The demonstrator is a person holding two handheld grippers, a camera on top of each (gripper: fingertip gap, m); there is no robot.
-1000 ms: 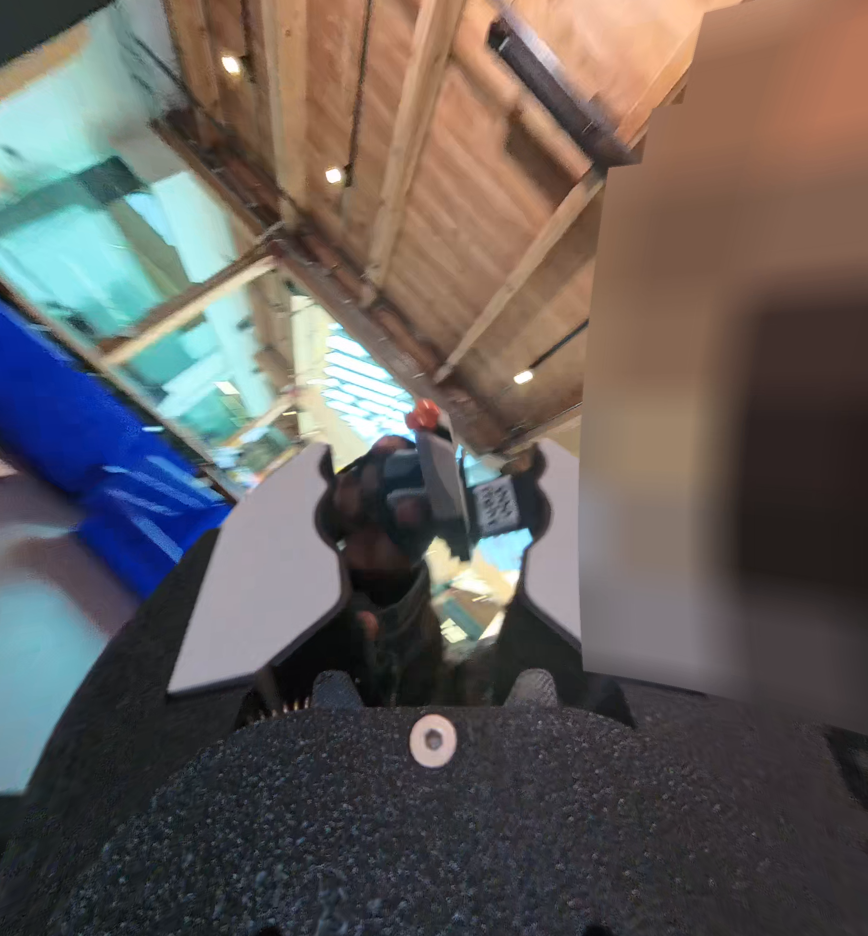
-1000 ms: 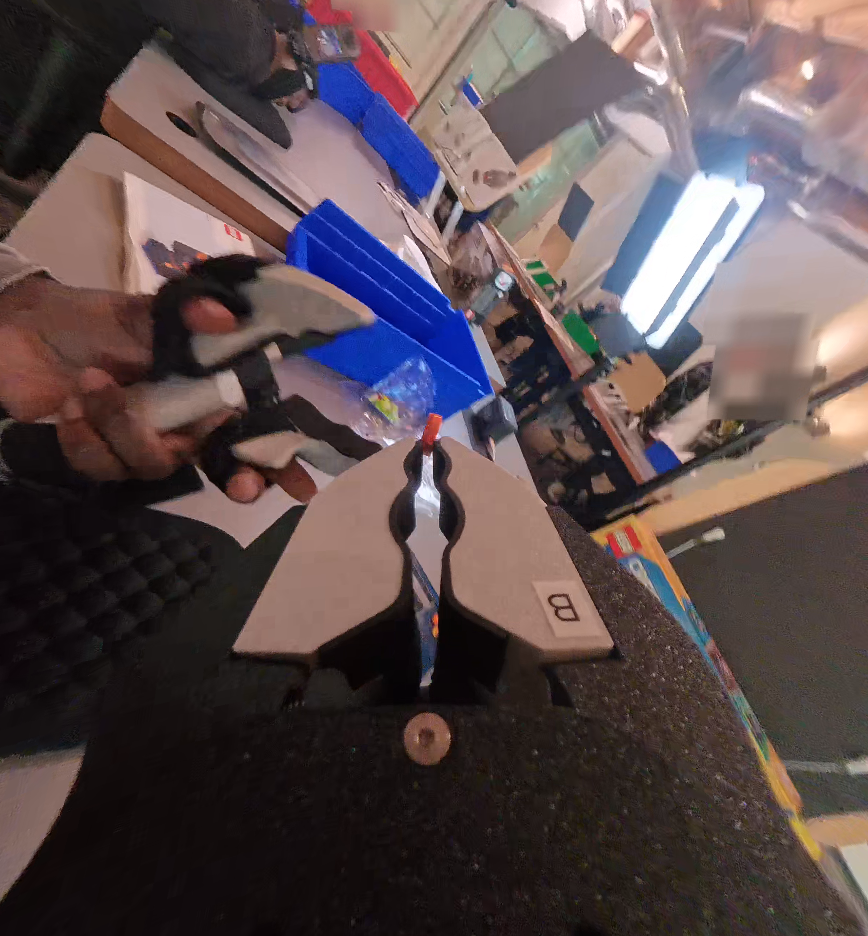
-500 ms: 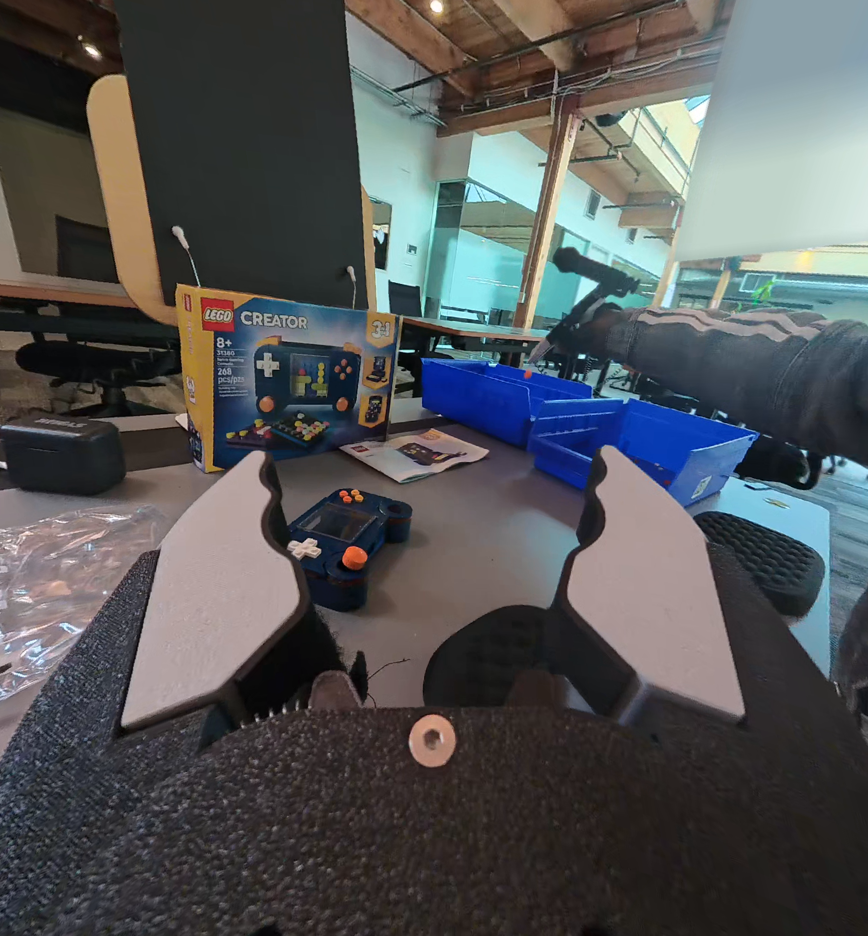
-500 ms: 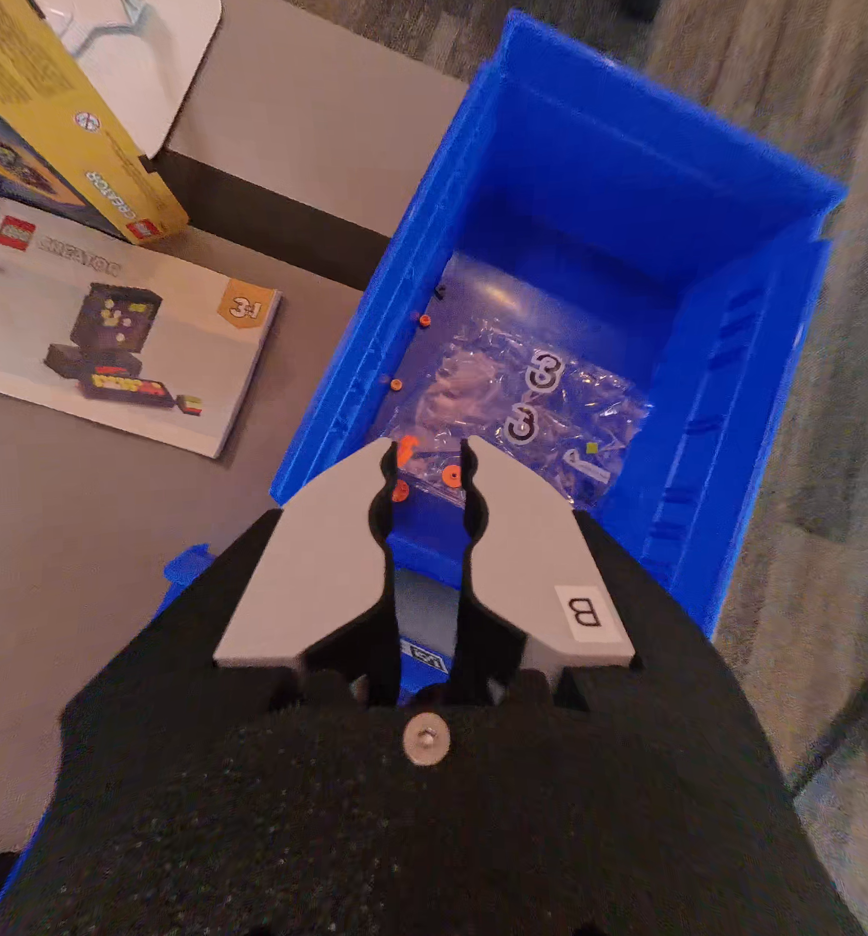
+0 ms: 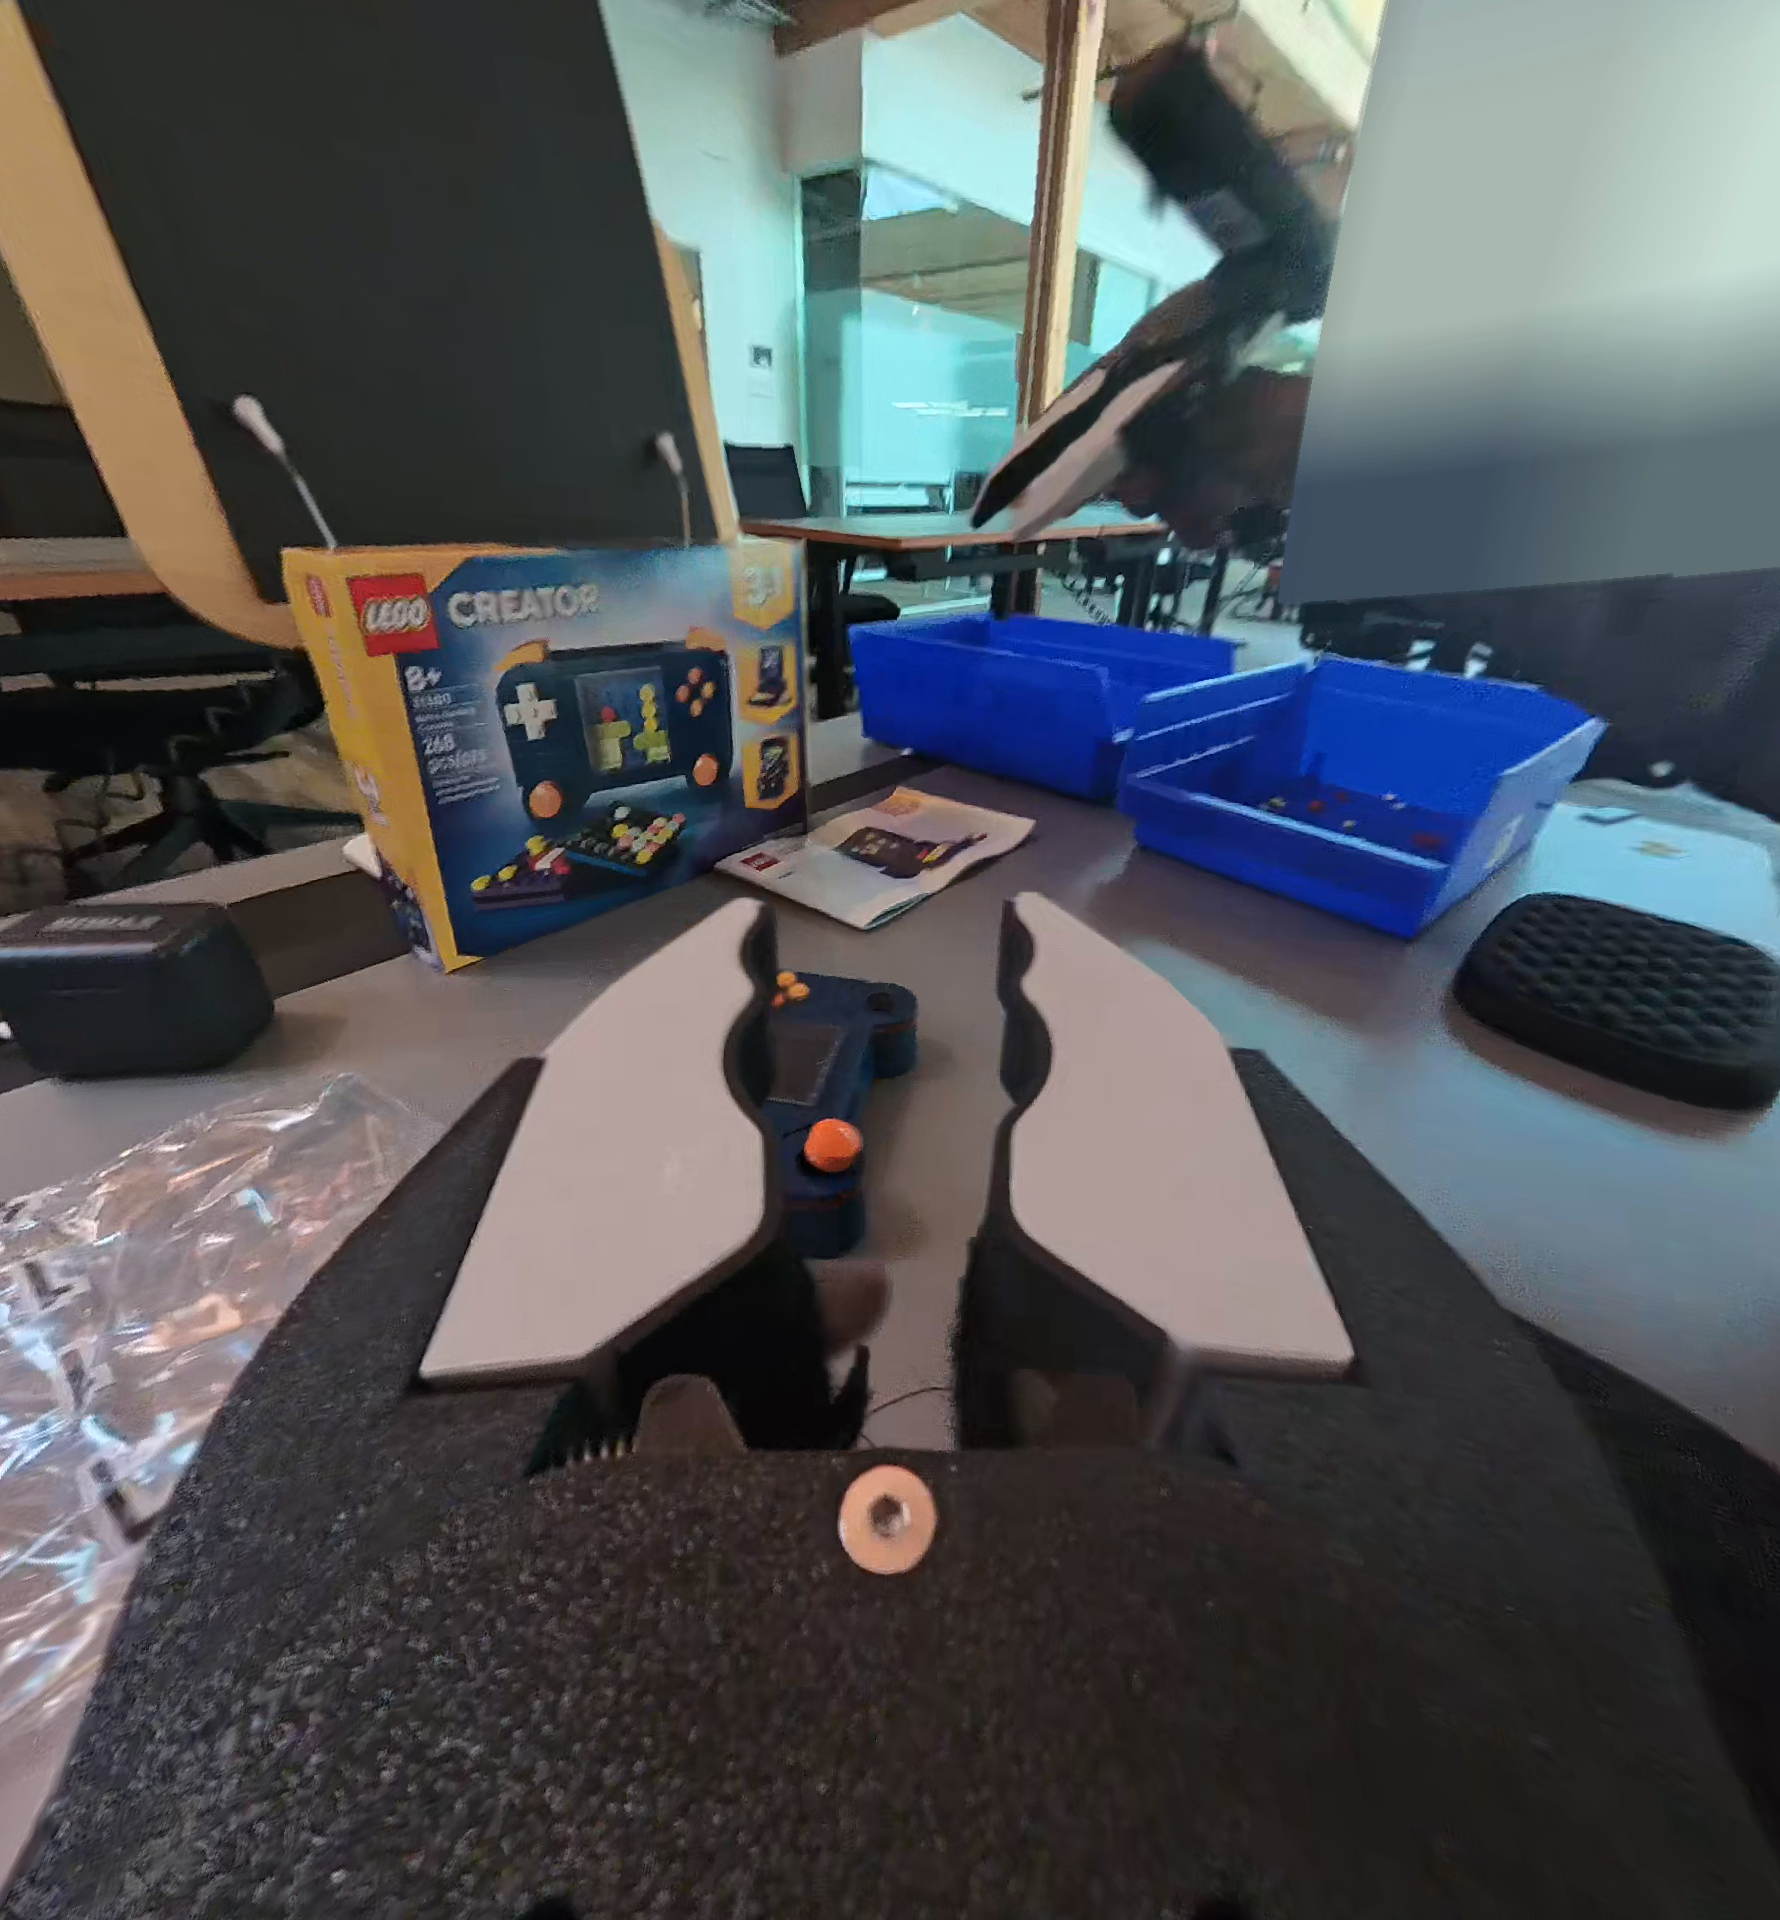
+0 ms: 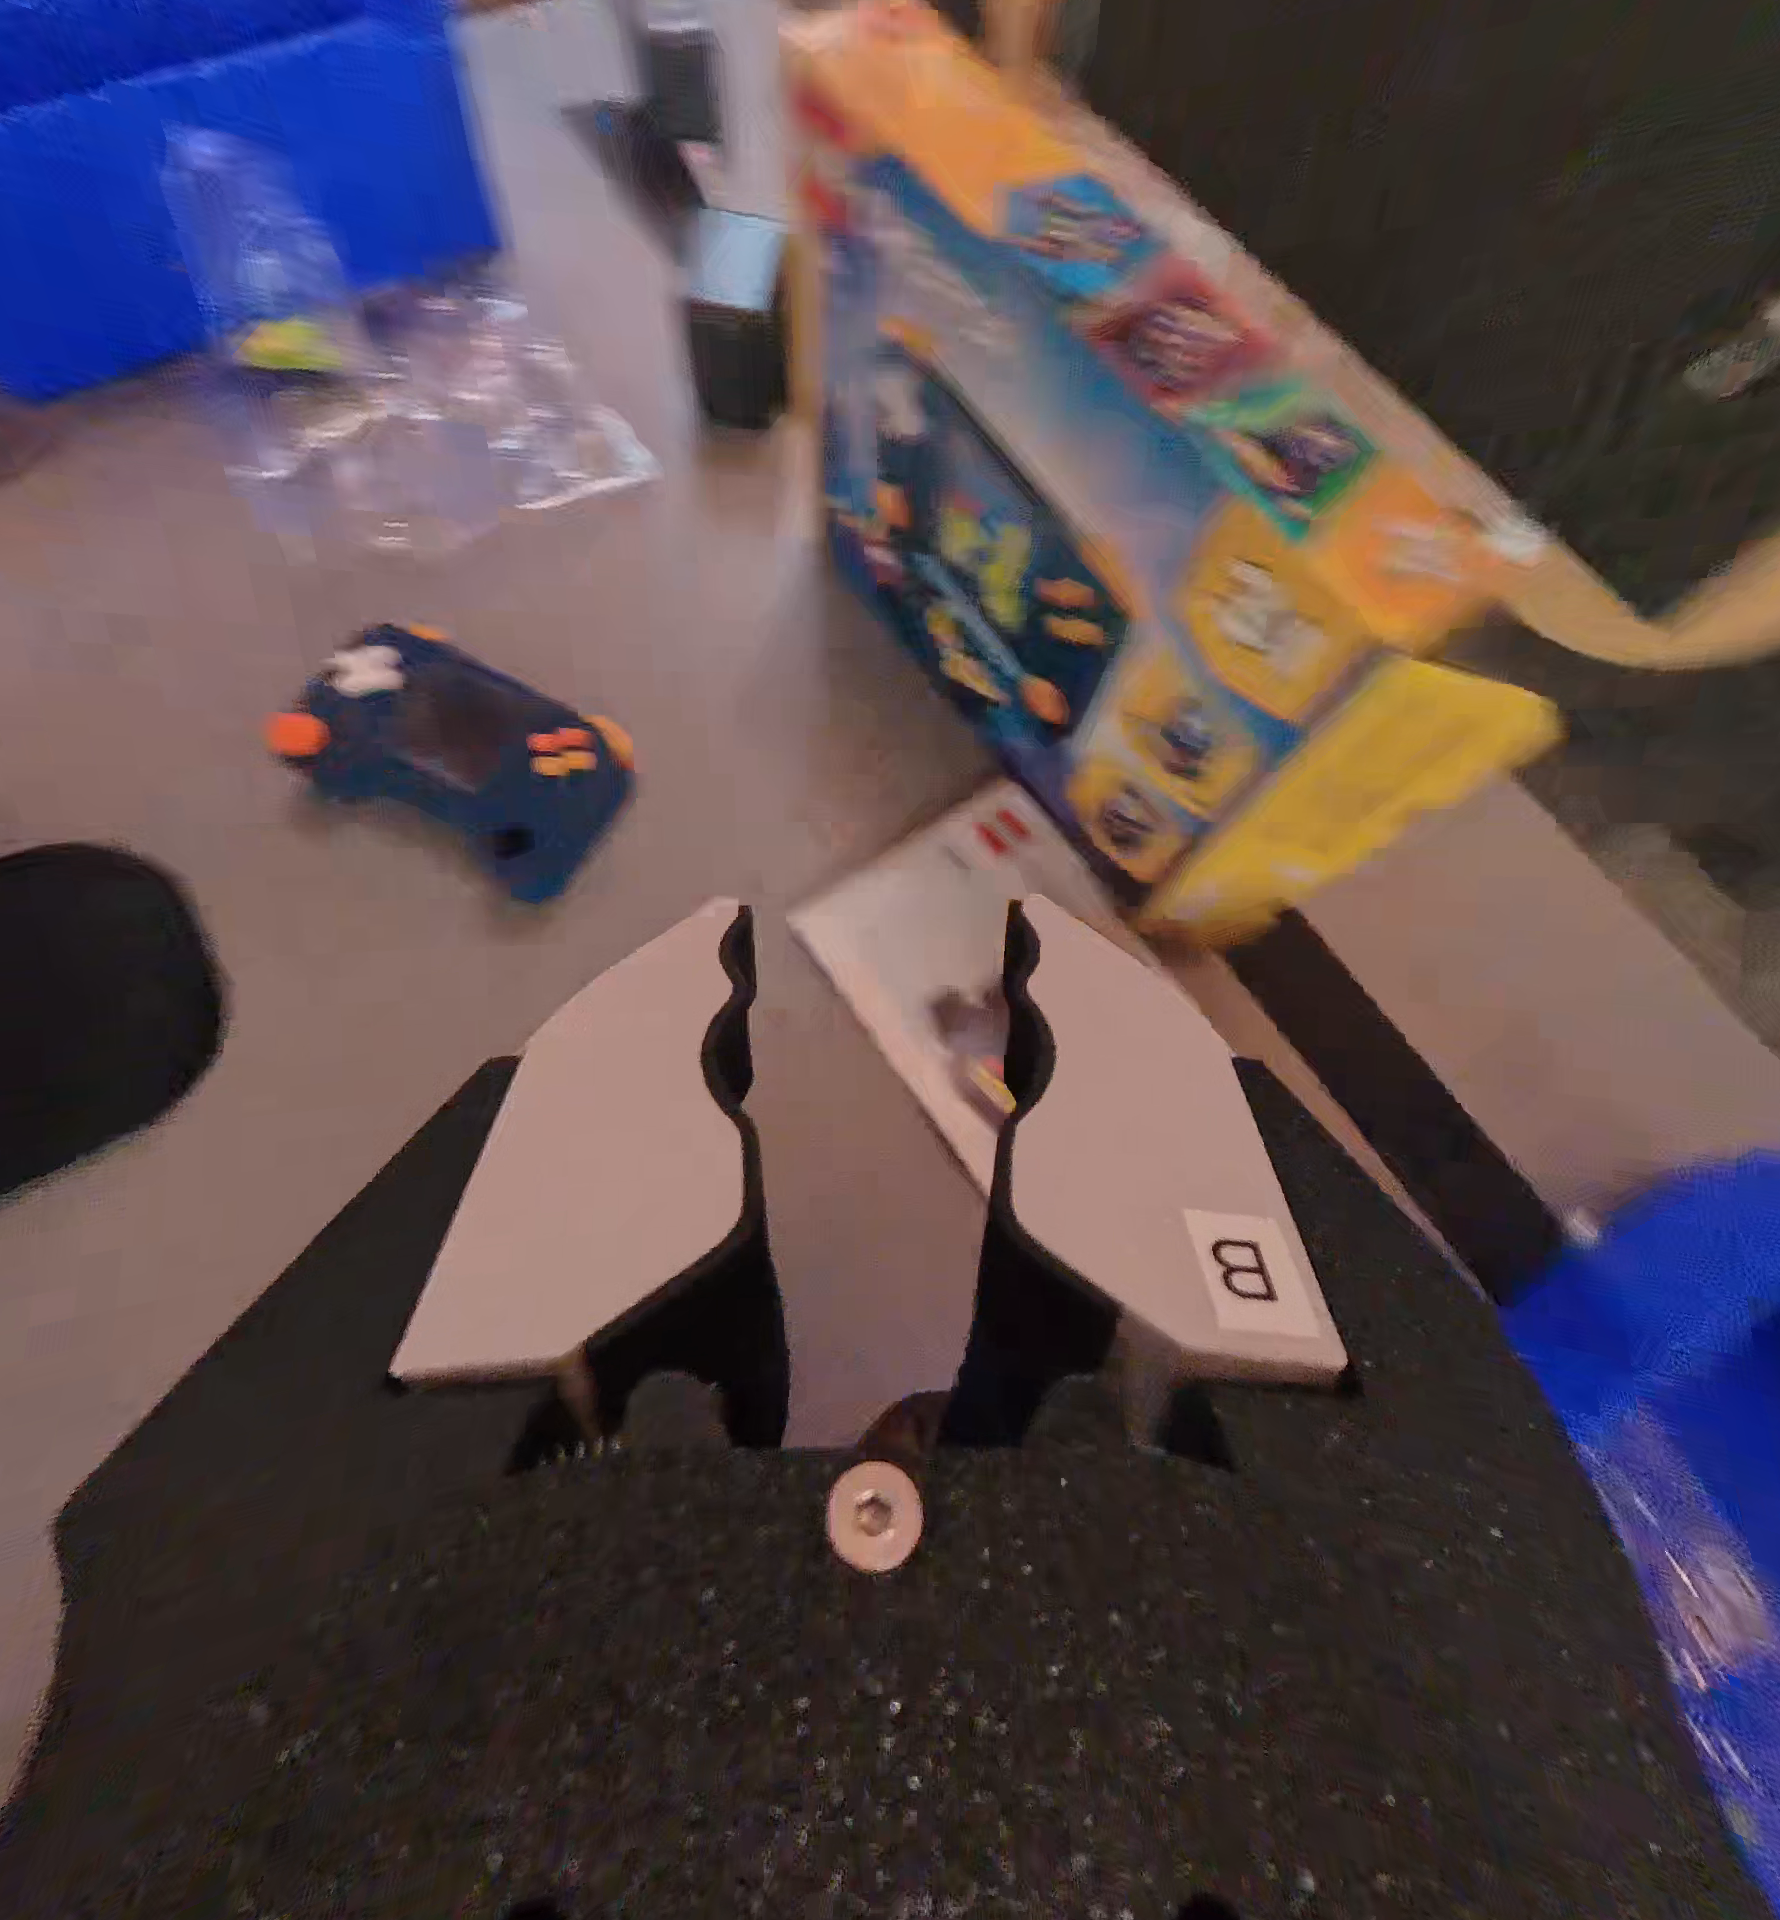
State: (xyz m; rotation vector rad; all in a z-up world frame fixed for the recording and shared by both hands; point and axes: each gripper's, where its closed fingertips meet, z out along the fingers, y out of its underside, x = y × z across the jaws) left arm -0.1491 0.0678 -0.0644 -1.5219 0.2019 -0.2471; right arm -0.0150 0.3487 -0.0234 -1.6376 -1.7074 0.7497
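Observation:
A dark blue brick-built handheld console [image 5: 834,1101] with orange buttons lies on the grey table [image 5: 1437,1174]. My left gripper [image 5: 881,920] is open and empty, low over the table, with the console between its fingers and partly hidden by the left one. The console also shows in the blurred right wrist view [image 6: 460,753]. My right gripper [image 6: 875,920] is open and empty above the table, over the near corner of a white instruction booklet [image 6: 917,966]. The right gripper also shows high at the back right of the left wrist view [image 5: 1083,457].
A colourful toy box [image 5: 553,727] stands behind the console, with the booklet [image 5: 881,847] beside it. Two blue bins [image 5: 1353,779] sit at the right. Black pad [image 5: 1624,997], clear plastic bag [image 5: 107,1320], small black case [image 5: 117,982], dark panel [image 5: 366,249].
The left gripper has swung down from facing the ceiling to the table and narrowed around the console. The right gripper has left the blue bin, opened wider, and now moves over the booklet.

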